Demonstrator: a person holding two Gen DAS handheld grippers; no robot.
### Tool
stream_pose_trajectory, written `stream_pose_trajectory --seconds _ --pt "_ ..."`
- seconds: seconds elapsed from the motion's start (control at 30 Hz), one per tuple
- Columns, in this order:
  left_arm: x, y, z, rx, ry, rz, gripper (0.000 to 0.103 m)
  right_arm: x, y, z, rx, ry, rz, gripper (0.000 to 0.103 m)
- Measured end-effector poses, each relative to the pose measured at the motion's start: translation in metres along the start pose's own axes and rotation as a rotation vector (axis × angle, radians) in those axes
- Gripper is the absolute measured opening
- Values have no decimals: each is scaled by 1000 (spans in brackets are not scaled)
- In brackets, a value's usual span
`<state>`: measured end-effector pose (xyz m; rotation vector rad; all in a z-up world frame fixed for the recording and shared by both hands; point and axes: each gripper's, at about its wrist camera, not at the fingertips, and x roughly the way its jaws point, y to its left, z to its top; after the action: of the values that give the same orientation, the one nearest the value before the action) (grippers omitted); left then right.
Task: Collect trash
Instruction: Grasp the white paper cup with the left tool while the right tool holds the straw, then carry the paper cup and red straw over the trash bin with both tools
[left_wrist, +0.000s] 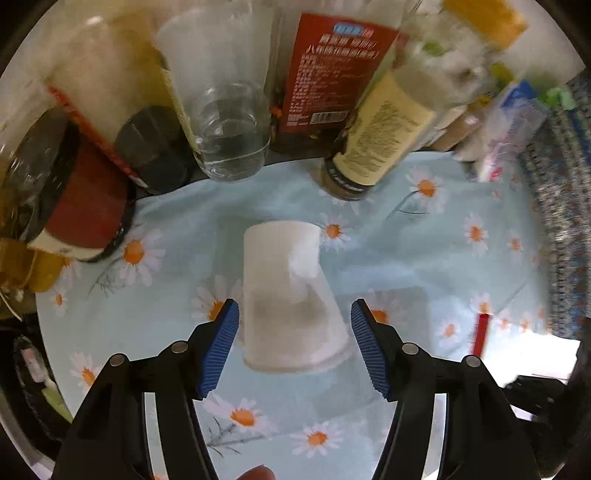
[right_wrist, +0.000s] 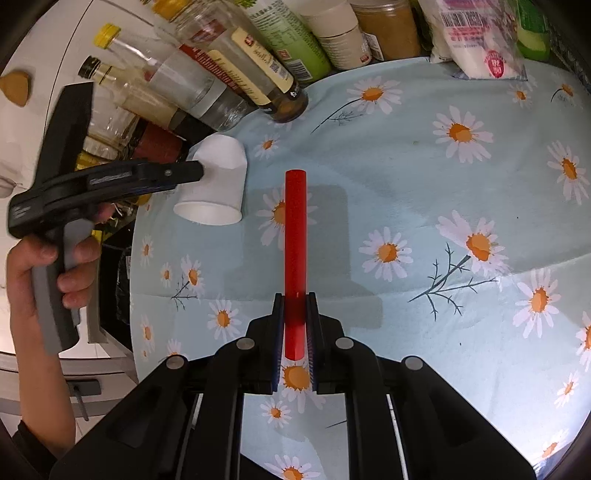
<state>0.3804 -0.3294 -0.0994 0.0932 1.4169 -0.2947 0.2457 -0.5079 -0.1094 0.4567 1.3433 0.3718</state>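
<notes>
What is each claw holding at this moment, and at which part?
The right claw is shut on the red straw, near its lower end. The left claw is open around the white paper cup, holding nothing.

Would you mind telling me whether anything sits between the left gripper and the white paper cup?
Nothing visible does. The left gripper is open, its blue pads on either side of the white paper cup, which lies on its side on the daisy tablecloth. The bottles stand behind it.

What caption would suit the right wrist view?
Right gripper clamps a red straw while the left gripper reaches the tipped paper cup.
</notes>
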Motion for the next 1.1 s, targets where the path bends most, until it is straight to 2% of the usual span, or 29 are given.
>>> stream_pose_trajectory --seconds 0.17,0.3,0.53,0.63,1.1 --pt "19 2 13 -14 40 22 61 2 -3 5 7 2 25 13" --pt "31 4 14 -25 79 -7 61 6 -7 9 17 9 32 13" --pt "35 8 14 -37 69 -19 54 12 -5 13 11 30 25 13" --pt "32 15 11 -55 67 -48 50 13 -2 13 3 36 19 13" --pt "-6 37 -40 -61 9 -105 47 24 40 -2 -59 53 -6 13"
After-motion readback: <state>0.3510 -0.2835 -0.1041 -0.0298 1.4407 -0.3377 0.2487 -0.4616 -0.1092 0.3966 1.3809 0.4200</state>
